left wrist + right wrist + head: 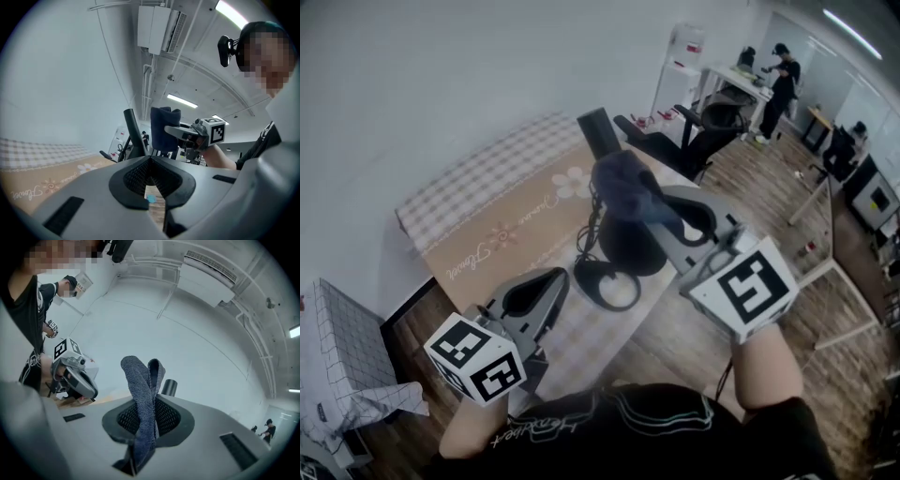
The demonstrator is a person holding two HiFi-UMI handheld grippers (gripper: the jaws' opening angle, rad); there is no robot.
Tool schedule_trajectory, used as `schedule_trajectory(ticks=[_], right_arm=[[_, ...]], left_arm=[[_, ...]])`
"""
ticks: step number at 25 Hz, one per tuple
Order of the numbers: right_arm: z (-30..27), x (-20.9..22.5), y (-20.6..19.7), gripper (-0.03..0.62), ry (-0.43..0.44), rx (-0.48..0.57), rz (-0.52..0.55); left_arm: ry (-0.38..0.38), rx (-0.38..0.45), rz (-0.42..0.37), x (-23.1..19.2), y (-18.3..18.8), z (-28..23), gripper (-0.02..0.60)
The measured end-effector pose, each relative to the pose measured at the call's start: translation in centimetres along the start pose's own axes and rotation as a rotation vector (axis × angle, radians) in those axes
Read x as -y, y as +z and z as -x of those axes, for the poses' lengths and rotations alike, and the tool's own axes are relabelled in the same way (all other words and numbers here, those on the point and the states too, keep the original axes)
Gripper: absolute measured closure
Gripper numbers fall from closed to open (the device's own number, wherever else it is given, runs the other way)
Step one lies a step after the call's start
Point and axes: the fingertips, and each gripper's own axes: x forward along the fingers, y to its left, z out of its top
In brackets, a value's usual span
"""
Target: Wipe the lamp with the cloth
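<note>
- The right gripper (667,208) has its claw closed tightly on a dark blue, woven cloth (623,183). In the right gripper view the cloth (143,380) is pinched between the two black ribbed pads. A folded loop of it stands up above the right gripper (145,416).
- The black desk lamp with a slim upright bar (598,131) stands near the middle of the table. Its ring-shaped foot lies toward 6 o'clock of the bar in the head view.
- The cloth is held up just beside the lamp bar, at about 4 o'clock of its top end. I cannot tell if it touches the bar.
- In the left gripper view the lamp bar (133,129) is at 11 o'clock of the cloth (164,126), with a narrow gap between them.
- The left gripper (558,277) has its claw brought together with nothing inside. Its ribbed pads meet in a V in the left gripper's own view (151,161).
- It hovers at 7 o'clock of the lamp's foot, near it but apart.
- The table wears a beige and checked cloth with flower prints (487,216).
- Persons stand at a white desk at 1 o'clock, well apart.
</note>
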Motion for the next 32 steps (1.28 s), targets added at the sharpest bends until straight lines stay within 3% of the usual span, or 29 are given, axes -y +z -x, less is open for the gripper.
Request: schedule_trajectory(ticks=[11,26,32], right_arm=[[-2.5,7.7,3.3,0.540,0.047,0.127,0.172],[-6.2,9.8,4.1,0.540,0.190,0.259,0.385],[-7.9,9.2,2.5,0.540,0.228,0.254,0.446]], left_arm=[[0.154,0.046,0.030,1.2,1.8,-3.3,0.580],[0.431,0.118,0.017,3.2,0.6,-5.4,0.580],[0.518,0.123,0.035,3.8,-0.8,-5.4,0.580]])
